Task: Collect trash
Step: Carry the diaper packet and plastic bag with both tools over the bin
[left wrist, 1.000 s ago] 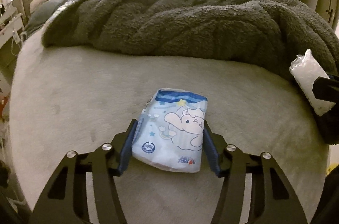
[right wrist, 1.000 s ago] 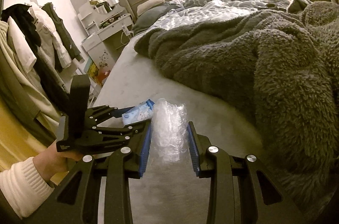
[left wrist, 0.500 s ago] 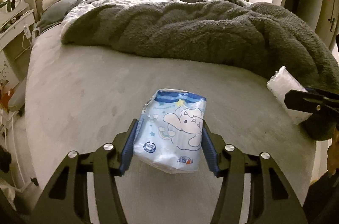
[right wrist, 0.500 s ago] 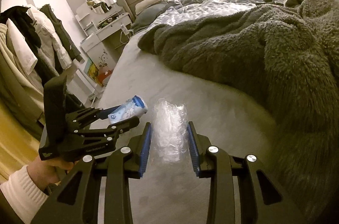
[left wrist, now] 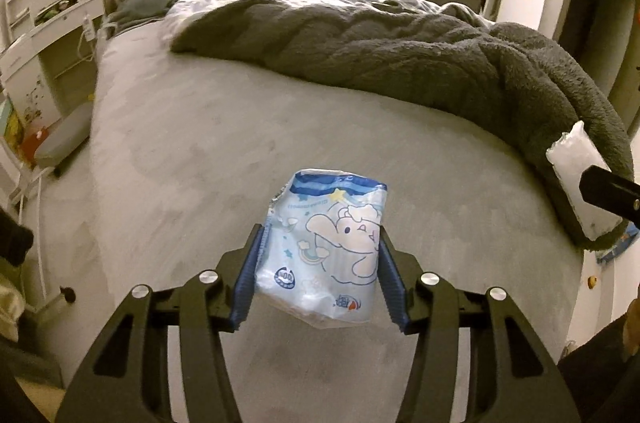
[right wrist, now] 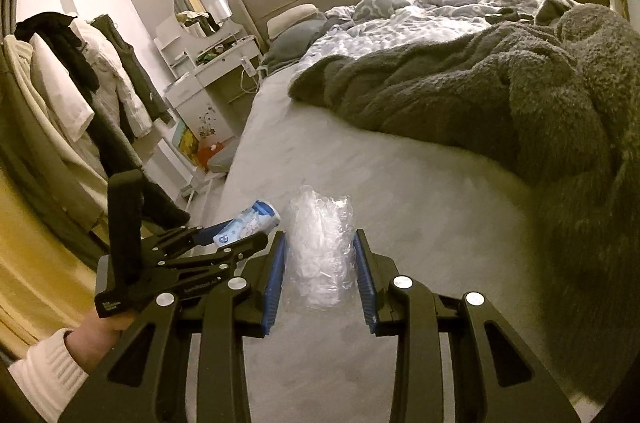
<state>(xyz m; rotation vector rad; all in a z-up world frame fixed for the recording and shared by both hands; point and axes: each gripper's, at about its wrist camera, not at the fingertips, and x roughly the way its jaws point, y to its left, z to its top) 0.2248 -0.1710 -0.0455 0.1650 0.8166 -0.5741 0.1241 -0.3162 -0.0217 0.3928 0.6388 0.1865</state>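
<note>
blue cartoon-elephant pkt (left wrist: 326,251), crumpled clear plastic (right wrist: 320,255)

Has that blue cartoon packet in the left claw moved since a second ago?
Yes. The blue packet, gripped in the left claw, has pulled back from the dark fleece blanket; more bare mattress now shows between them.

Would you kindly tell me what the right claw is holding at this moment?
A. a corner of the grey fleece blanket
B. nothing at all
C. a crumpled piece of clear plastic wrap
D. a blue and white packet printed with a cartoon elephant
C: in the right wrist view, the right claw has its blue pads pressed on the crumpled clear plastic wrap; the elephant packet sits in the left claw.
</note>
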